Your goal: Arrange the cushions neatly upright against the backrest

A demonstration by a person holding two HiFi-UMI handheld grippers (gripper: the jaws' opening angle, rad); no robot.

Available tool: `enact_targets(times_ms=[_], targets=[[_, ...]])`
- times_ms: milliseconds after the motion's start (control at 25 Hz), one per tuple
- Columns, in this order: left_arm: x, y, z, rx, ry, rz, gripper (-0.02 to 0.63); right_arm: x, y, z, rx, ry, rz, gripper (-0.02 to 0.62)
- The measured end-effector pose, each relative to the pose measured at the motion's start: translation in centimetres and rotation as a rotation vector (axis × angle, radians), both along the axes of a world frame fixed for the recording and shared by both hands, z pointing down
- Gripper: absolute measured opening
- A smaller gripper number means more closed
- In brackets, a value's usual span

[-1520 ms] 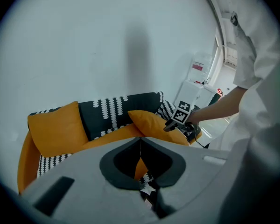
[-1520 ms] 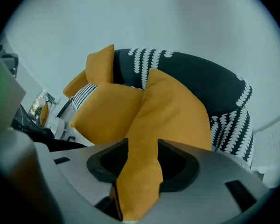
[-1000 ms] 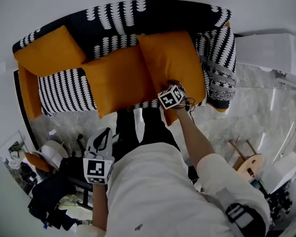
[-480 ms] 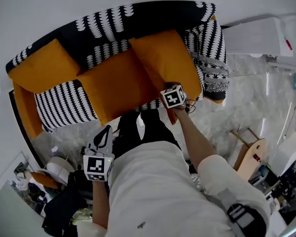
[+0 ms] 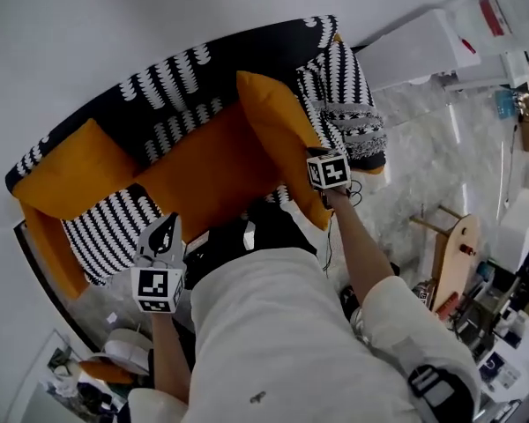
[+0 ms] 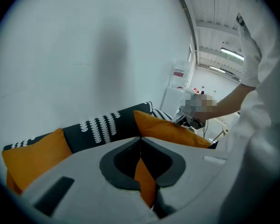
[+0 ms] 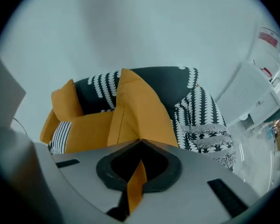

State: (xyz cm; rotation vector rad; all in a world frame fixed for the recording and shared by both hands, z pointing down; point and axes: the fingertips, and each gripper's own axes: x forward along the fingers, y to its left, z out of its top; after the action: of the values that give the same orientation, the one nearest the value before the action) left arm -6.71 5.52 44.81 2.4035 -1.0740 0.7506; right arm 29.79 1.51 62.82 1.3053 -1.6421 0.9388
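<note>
Right hand-held gripper [image 7: 140, 143] tight on orange cushion [image 7: 142, 108]

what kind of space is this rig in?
Likely a lab or studio staged as a living room: a black-and-white sofa with an orange cushion on a marble-look floor, and cluttered equipment beside it.

Your head view is evenly, softly lit and slightly grey; the wide lens bows the backrest [image 5: 176, 86] into an arc. The 2 gripper views sit inside a dark round vignette. In your left gripper view, ceiling lights [image 6: 231, 54] glare at upper right, a faint shadow crosses the wall [image 6: 112, 45], and the near foreground blurs.
</note>
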Motion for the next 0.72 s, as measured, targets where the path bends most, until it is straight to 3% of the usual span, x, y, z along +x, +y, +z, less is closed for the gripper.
enact_targets(times_ms=[160,400,720], targets=[[0.5,-0.6,0.1,0.003,0.001,0.032,0.014,2.1,-0.2,-0.9,0.002,-0.007,0.029,0.011],[5.7,0.0,-0.5,-0.011,0.006,0.107,0.014,6.4,0.4,-0.4,-0.002,0.027,0.076,0.011],[13.5,-1.2,-1.4,0.001,-0.036,0.076,0.014,15.1,-0.1,0.5,0.004,0.047,0.112,0.011]])
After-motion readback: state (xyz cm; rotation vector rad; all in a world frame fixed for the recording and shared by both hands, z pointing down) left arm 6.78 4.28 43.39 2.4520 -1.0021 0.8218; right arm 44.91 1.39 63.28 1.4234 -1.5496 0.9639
